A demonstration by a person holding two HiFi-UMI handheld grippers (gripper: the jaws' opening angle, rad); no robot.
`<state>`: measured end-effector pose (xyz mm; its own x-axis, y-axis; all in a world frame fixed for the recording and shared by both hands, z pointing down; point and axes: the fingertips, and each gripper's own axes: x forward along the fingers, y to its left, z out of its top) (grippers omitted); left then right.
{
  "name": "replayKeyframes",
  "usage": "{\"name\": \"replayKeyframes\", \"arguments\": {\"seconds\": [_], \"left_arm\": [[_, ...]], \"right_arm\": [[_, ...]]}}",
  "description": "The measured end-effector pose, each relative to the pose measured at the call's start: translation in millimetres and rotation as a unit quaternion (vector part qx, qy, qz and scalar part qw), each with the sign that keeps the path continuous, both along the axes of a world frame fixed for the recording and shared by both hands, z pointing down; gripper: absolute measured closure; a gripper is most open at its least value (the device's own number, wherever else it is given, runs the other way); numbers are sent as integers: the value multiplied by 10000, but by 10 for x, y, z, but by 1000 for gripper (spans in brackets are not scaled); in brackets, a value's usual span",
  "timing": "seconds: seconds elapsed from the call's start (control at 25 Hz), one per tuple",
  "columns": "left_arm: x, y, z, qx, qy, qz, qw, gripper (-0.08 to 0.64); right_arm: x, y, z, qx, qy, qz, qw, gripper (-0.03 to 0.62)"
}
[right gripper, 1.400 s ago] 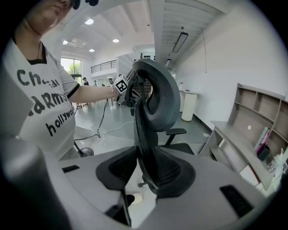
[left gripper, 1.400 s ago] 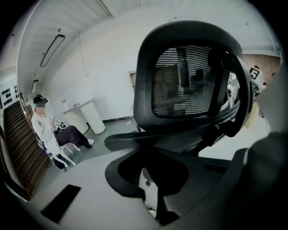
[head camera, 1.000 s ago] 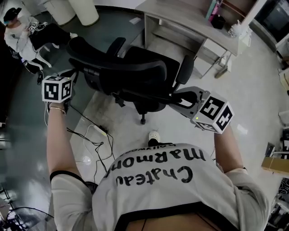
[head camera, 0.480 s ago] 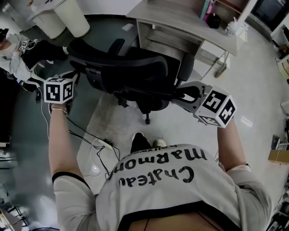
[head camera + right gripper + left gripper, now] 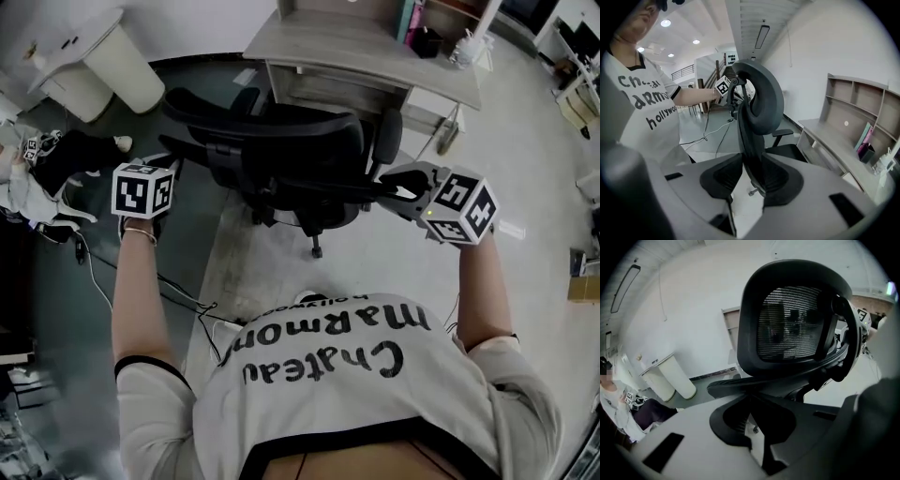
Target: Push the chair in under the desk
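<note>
The black mesh office chair stands with its seat toward the grey desk, backrest toward me. My right gripper has the backrest's right edge between its jaws. Those jaws are opening, but both pads still touch the frame. My left gripper is at the backrest's left end, shut, with nothing seen between its pads. In the left gripper view the backrest rises just beyond that gripper. The desk's front edge lies just beyond the chair's armrest.
Two white bins stand at the far left by the wall. Cables trail over the floor by my left leg. A seated person is at the left edge. The desk's shelf holds small items.
The chair has rolled toward the desk and both grippers have gone forward with it. The desk now sits closer to the chair's seat.
</note>
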<state>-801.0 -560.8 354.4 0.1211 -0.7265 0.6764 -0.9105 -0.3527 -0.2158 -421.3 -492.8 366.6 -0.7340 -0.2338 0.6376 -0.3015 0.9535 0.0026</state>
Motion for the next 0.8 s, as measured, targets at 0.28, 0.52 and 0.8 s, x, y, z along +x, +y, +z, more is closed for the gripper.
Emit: {"name": "replayKeyframes", "arguments": {"seconds": [0.28,0.52,0.8], "left_arm": [[-58,-607,-35,283,505,-58,9983,543],[-43,-996,-47,295,338,47,9990,543],[29,-1372,-71,379,280,79,9989,543]], "right_arm": [[-88,-404,-32,167,16,336,9993,454],[-83,-686,-43,318,60,675,9972,453],[7,-1006,-69,578,-75,1314,9896,443]]}}
